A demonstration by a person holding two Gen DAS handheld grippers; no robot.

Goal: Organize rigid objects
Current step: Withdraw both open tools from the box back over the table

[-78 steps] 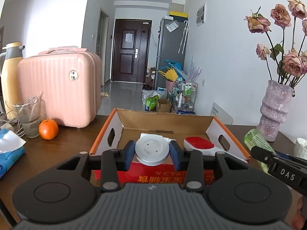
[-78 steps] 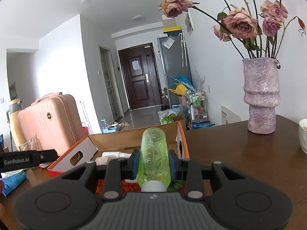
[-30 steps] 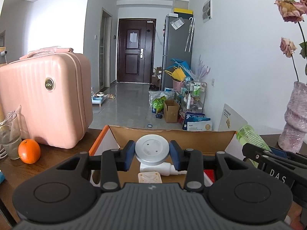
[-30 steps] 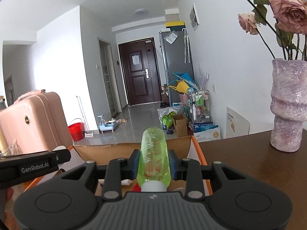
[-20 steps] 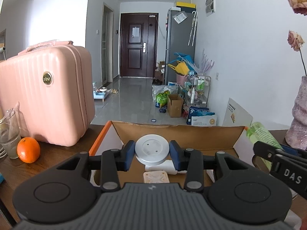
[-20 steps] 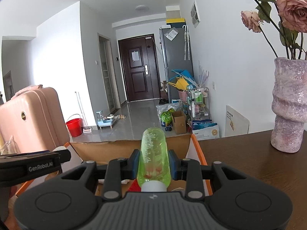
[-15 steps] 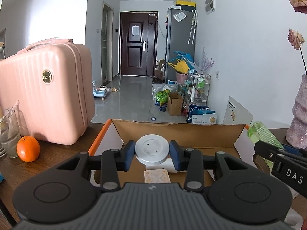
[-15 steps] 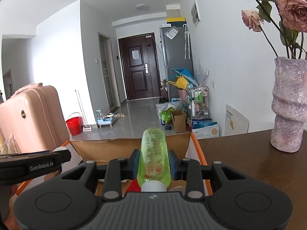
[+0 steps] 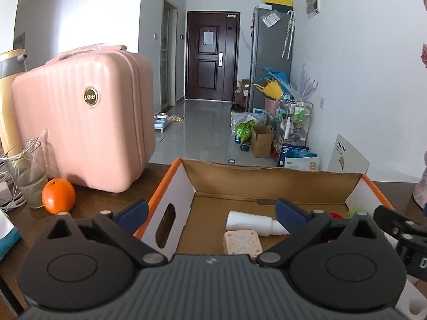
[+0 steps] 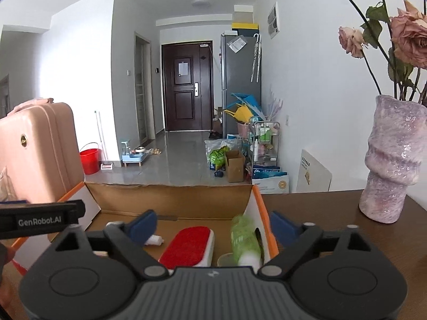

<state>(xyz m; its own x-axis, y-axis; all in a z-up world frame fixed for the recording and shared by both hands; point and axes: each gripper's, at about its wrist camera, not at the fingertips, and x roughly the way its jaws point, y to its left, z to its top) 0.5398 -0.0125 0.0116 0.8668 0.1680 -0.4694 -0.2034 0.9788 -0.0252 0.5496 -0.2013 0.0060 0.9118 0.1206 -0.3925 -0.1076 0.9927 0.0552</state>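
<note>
Both grippers, left (image 9: 210, 213) and right (image 10: 212, 225), have jaws opening, empty, over the box (image 9: 269, 185); green bottle (image 10: 244, 237) inside.

**Left gripper spread wide over the box**

The left gripper (image 9: 210, 210) is opening, nothing between its blue pads (image 9: 289, 214). Below it the cardboard box (image 9: 269, 184) holds a white bottle (image 9: 253, 222) and a beige square block (image 9: 241, 241). A pink suitcase (image 9: 82, 122) and an orange (image 9: 58, 196) stand to the left.
</note>
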